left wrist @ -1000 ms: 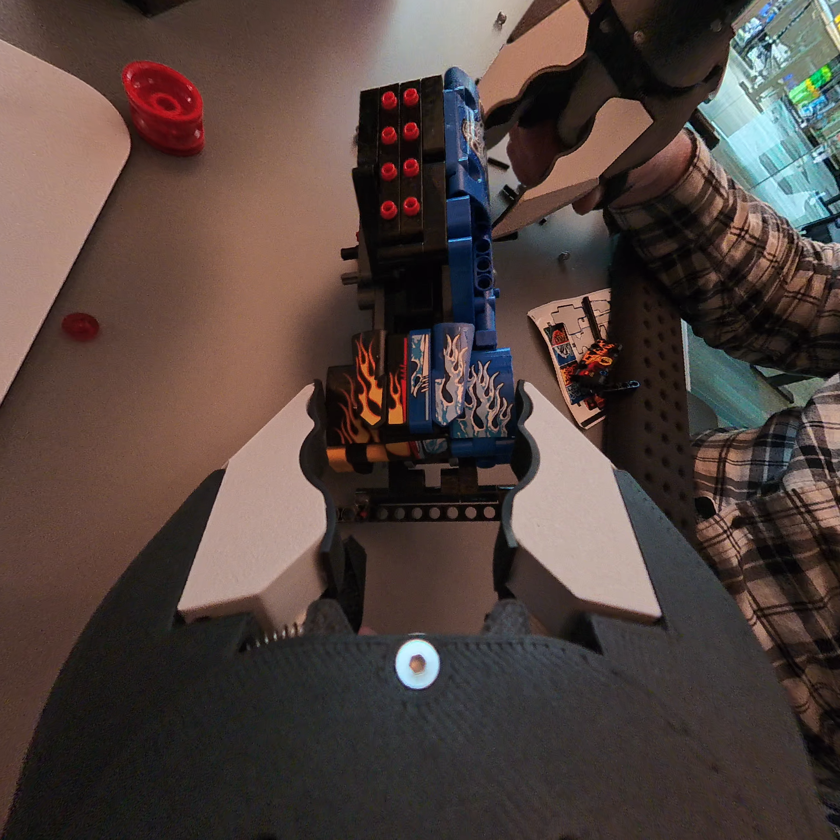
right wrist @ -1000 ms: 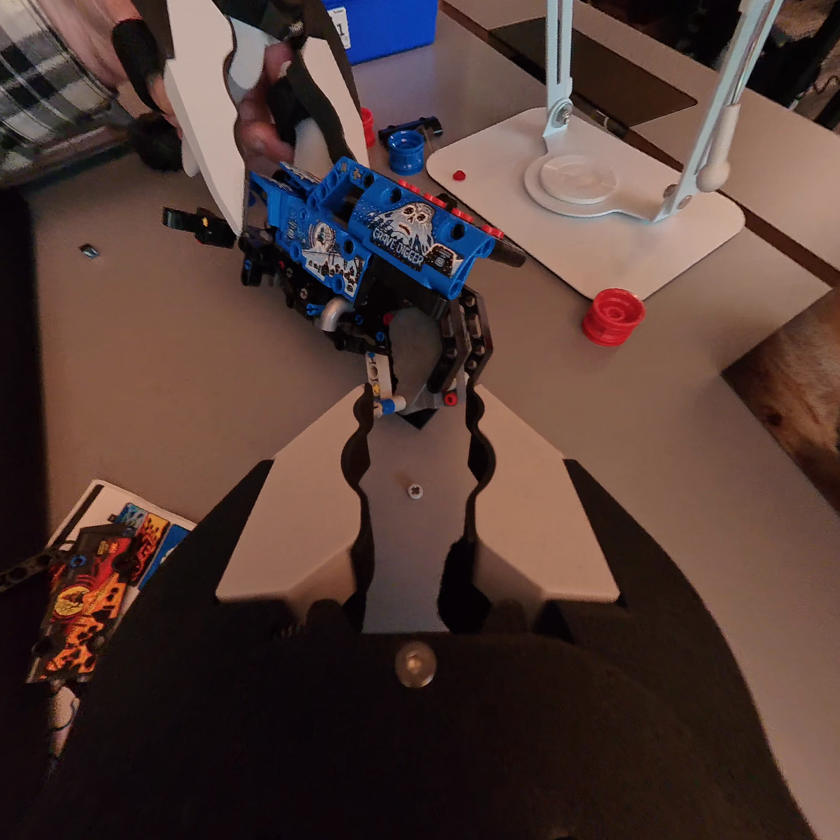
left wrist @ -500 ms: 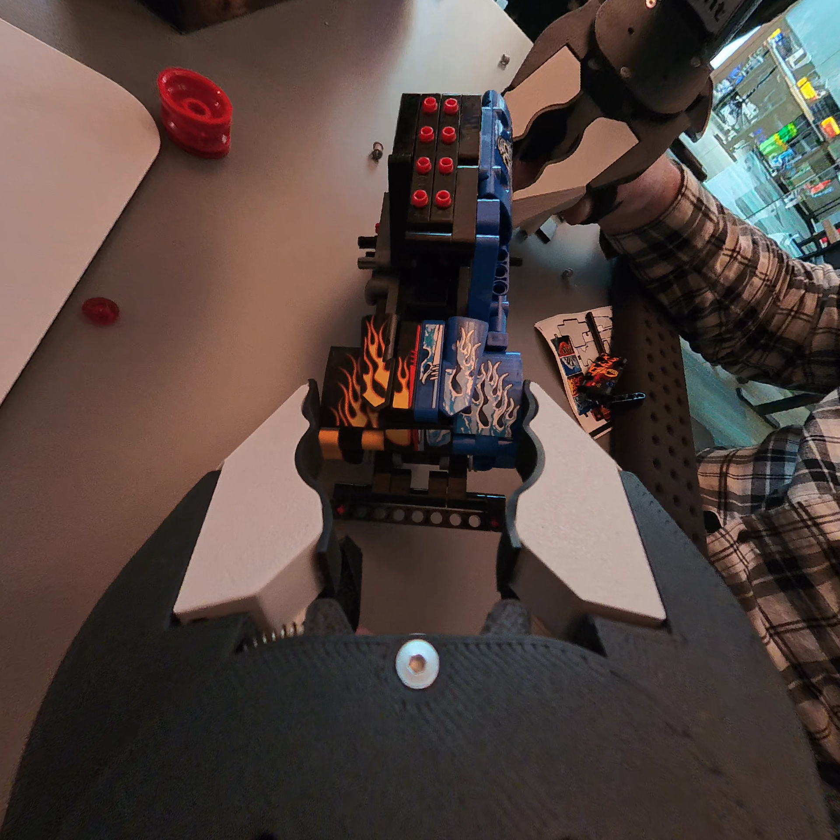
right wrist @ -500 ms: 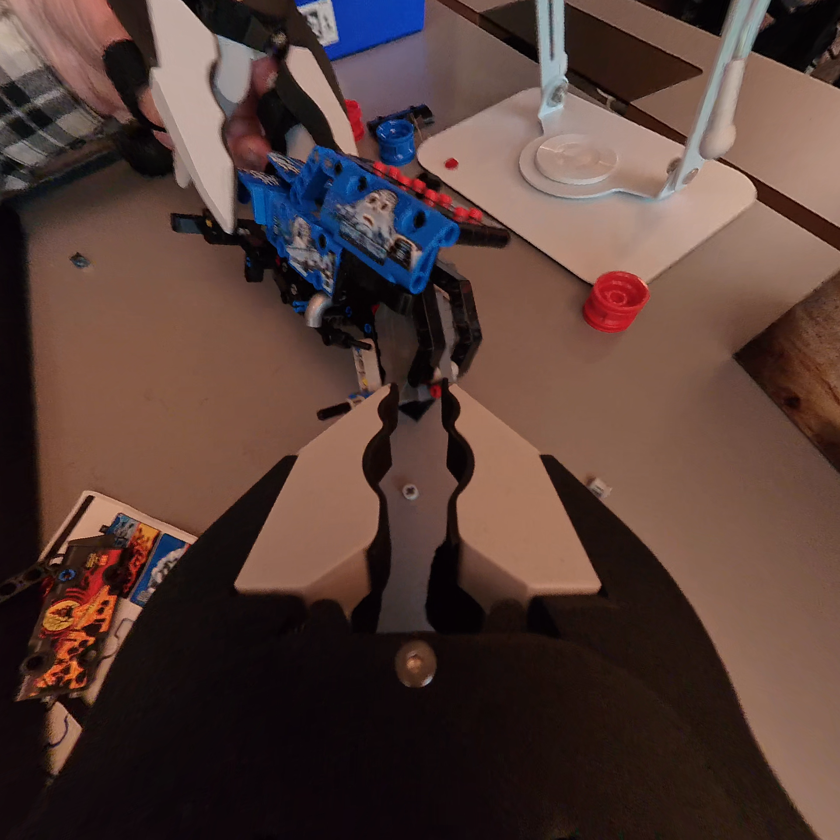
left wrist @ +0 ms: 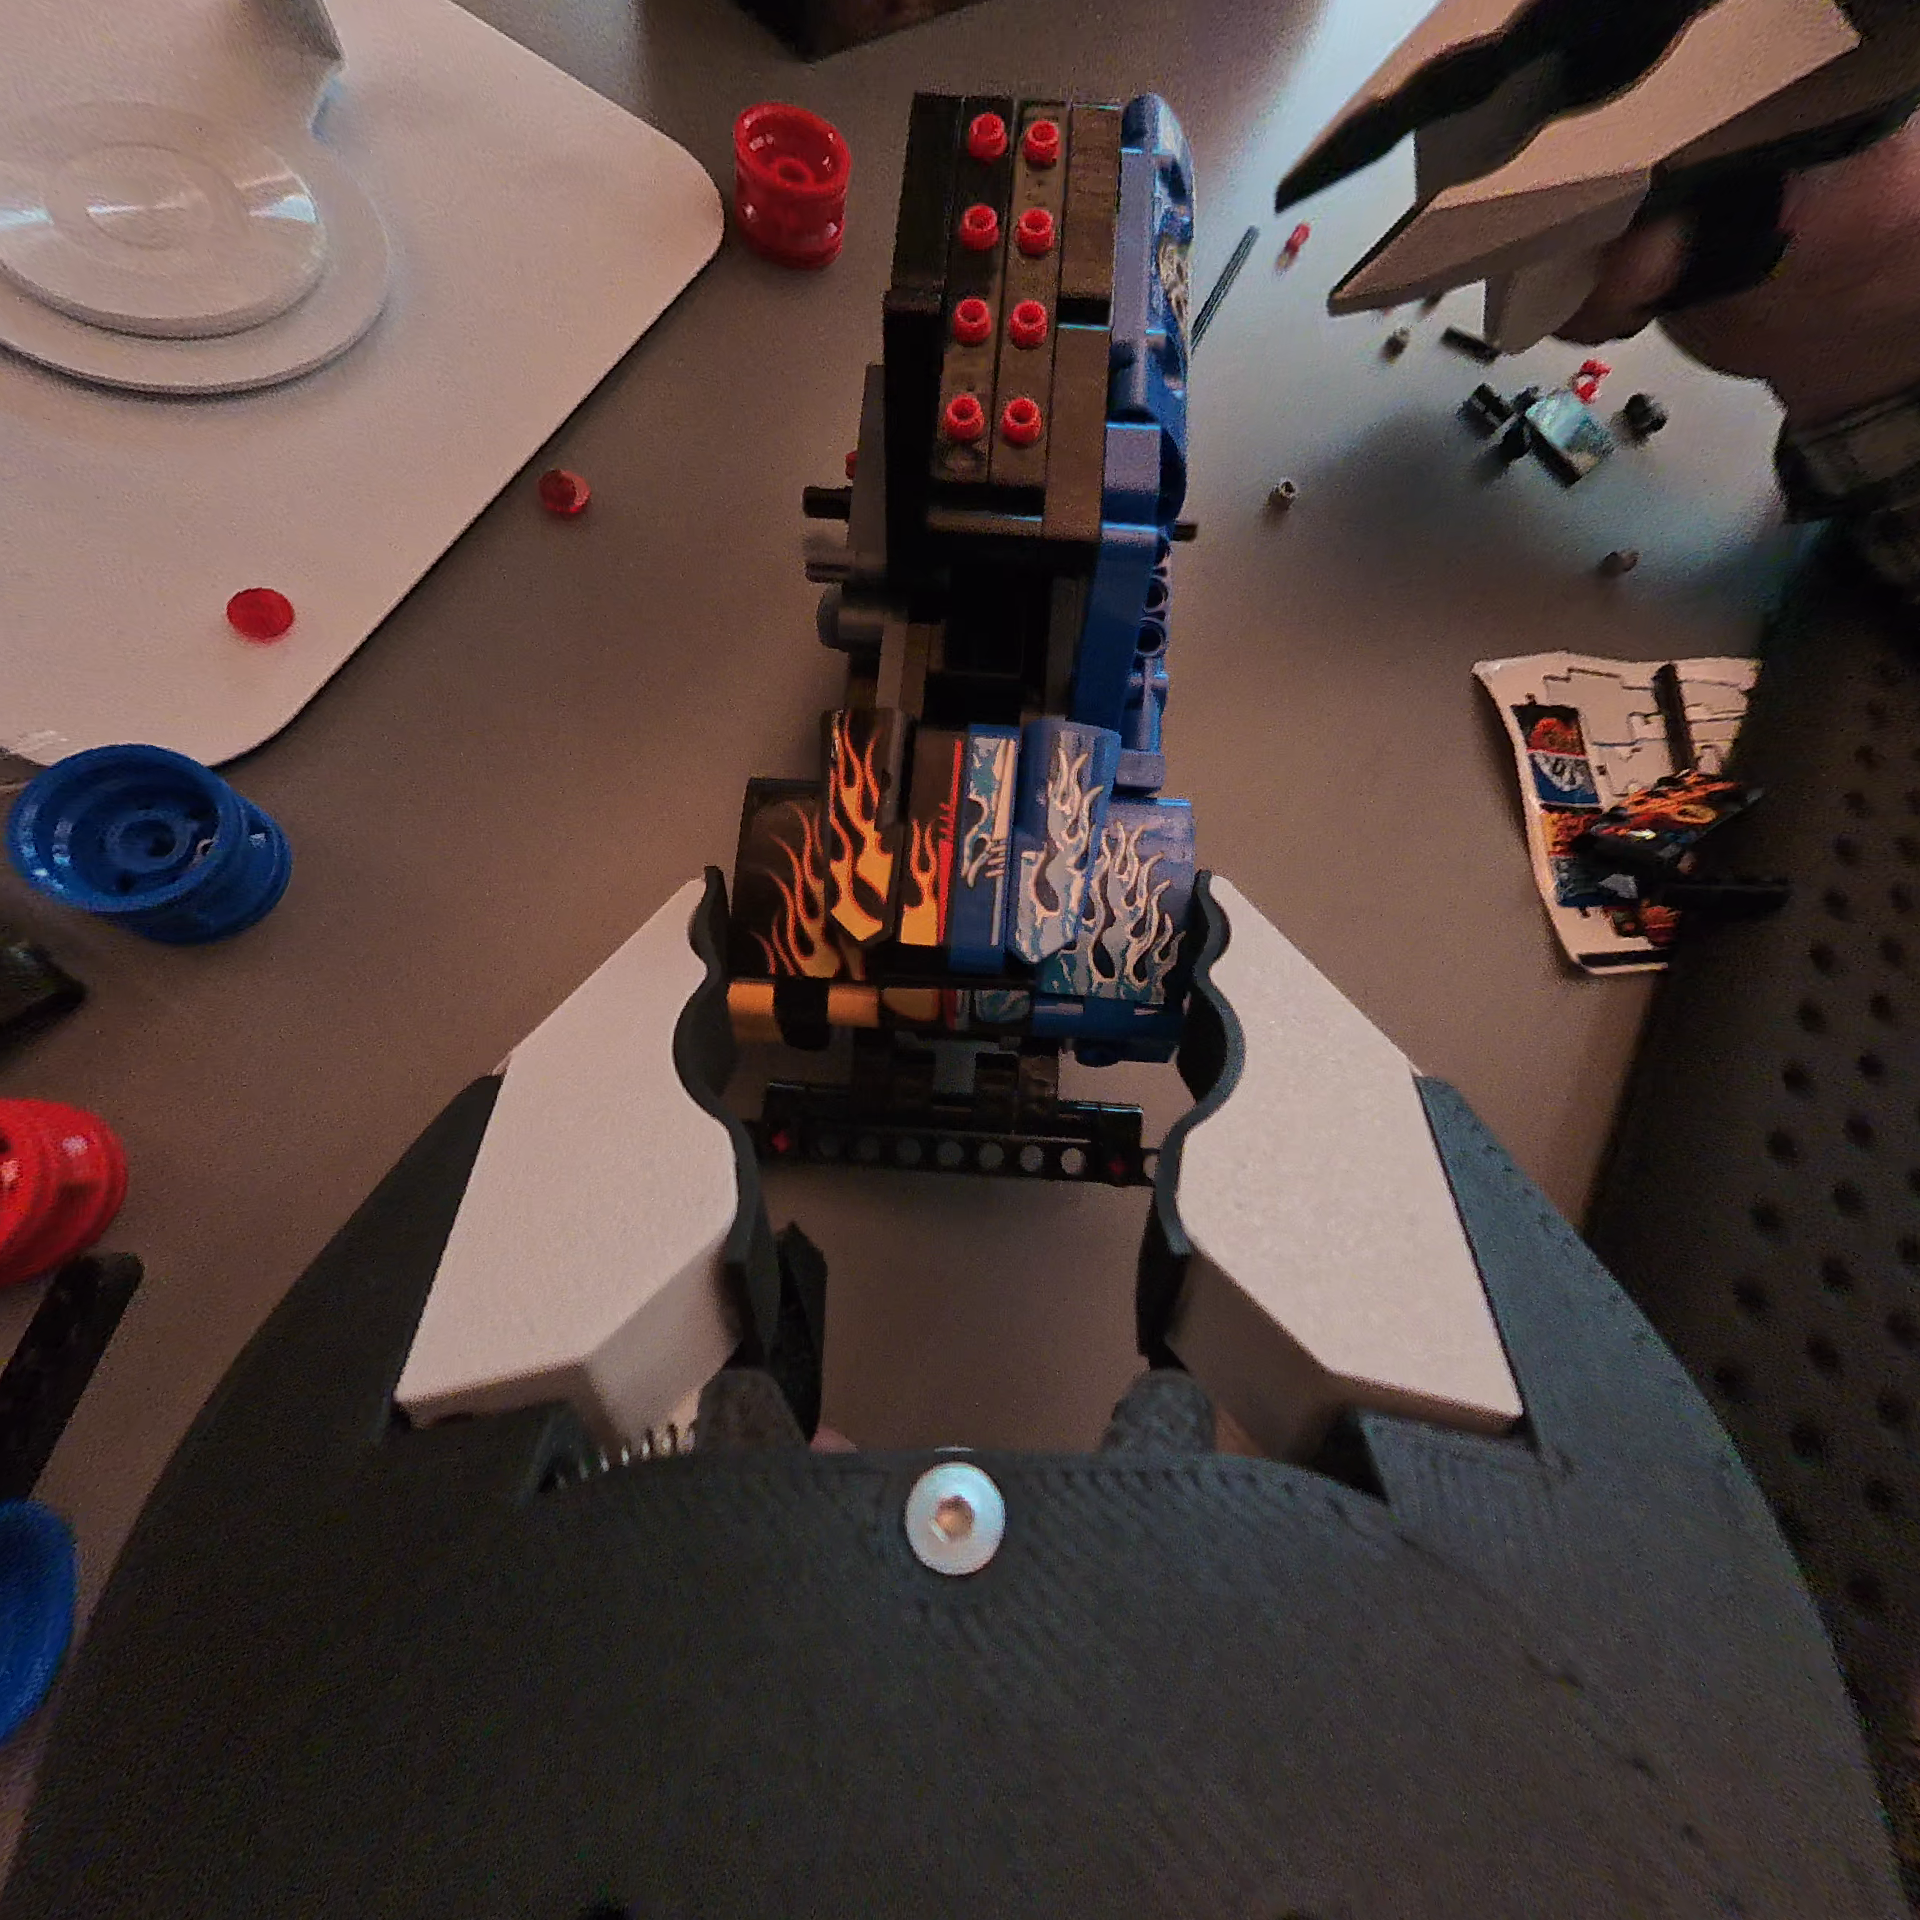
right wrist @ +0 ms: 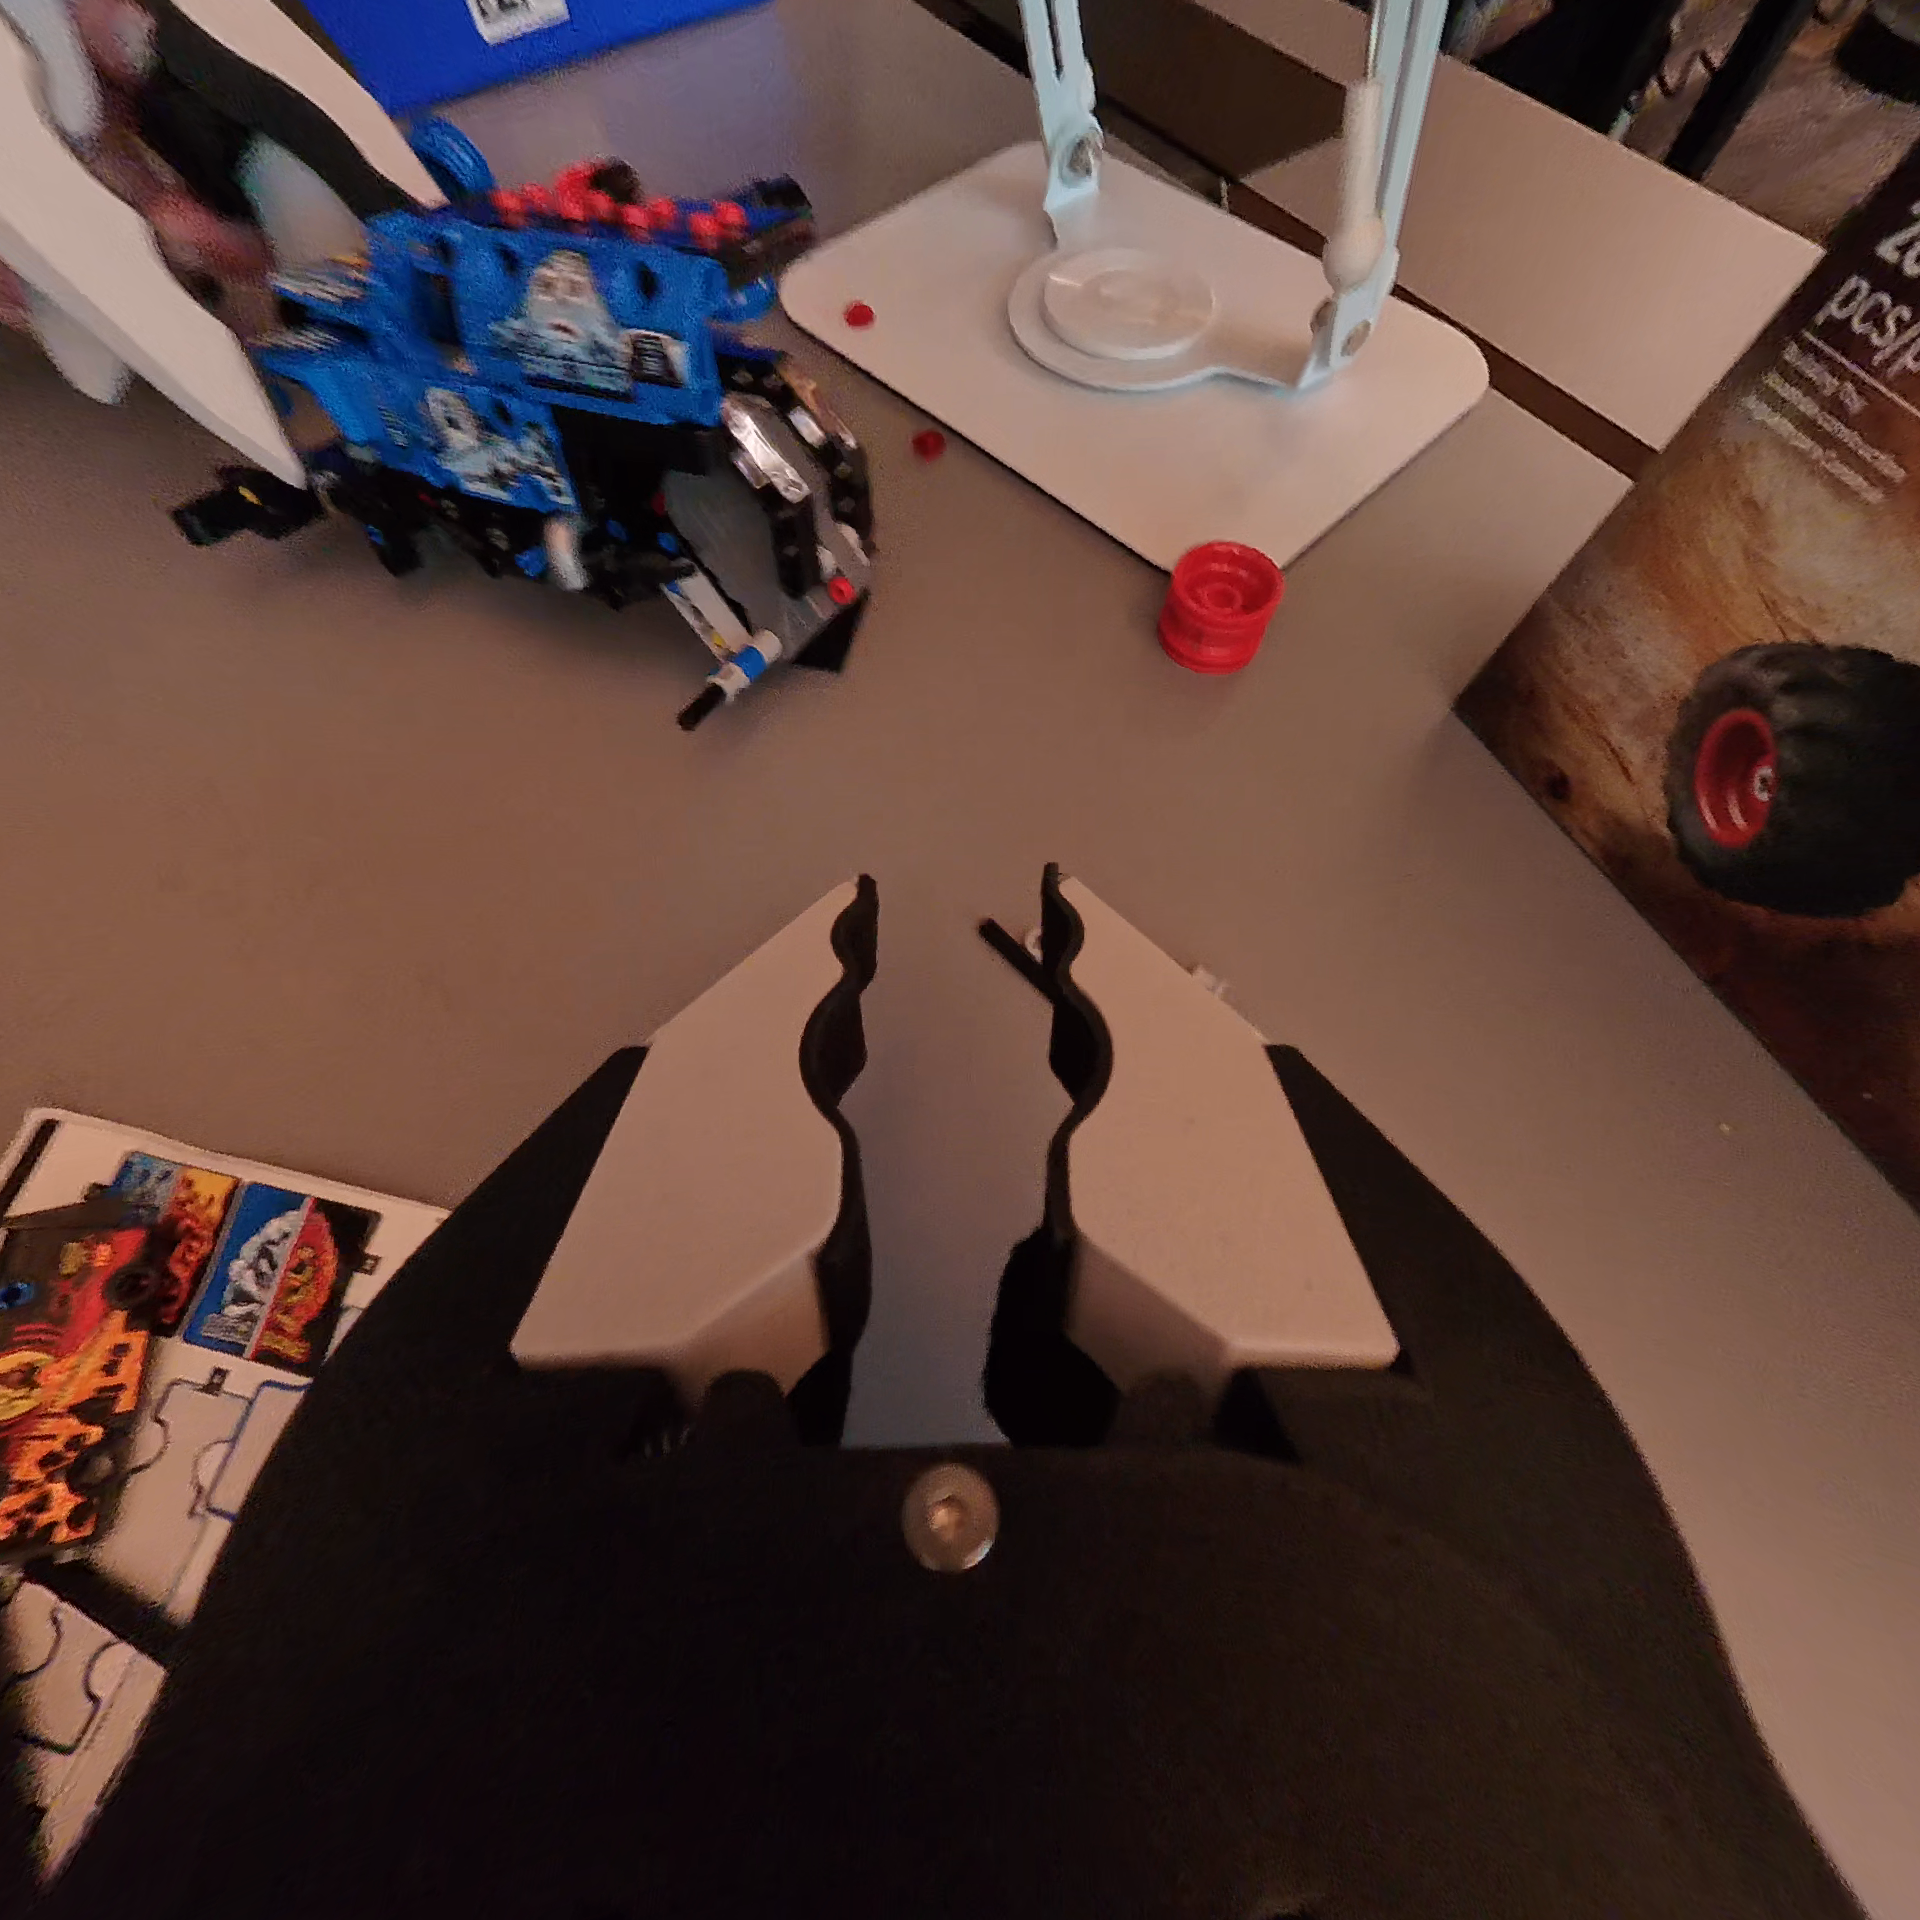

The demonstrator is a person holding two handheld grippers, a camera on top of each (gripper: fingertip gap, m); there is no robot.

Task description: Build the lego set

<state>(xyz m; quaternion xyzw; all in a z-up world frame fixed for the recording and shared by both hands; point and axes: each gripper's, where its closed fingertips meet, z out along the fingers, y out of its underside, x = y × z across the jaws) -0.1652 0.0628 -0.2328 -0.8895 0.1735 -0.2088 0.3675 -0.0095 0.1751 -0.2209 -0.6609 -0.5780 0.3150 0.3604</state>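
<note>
The half-built Lego truck (left wrist: 1029, 416) is blue and black, with red studs on top and a flame-patterned hood. In the left wrist view my left gripper (left wrist: 956, 925) is shut on the hood end, one finger on each side. In the right wrist view the truck (right wrist: 540, 353) rests tilted on the grey table at the upper left, with the left gripper's white fingers (right wrist: 156, 343) on it. My right gripper (right wrist: 956, 883) is open and empty, well back from the truck. A thin black pin (right wrist: 1013, 951) lies by its right finger. The right gripper (left wrist: 1455, 208) also shows at the upper right of the left wrist view.
A red wheel hub (right wrist: 1216, 603) lies by the white stand base (right wrist: 1143, 436). The set's box (right wrist: 1714, 675) stands on the right. A sticker sheet (right wrist: 156, 1299) lies near left. A blue hub (left wrist: 145, 842), another red hub (left wrist: 52, 1184) and small loose parts (left wrist: 1558, 416) lie around the truck. Spacing between my two grippers at the tips: around 20 centimeters. My right gripper is the nearer one to the thin black pin (right wrist: 1013, 951): about 5 centimeters, against 20 centimeters.
My right gripper has drawn back from the truck's underside and opened a little wider. The left gripper has kept its hold and shifted the truck, which now sits lower and farther left.
</note>
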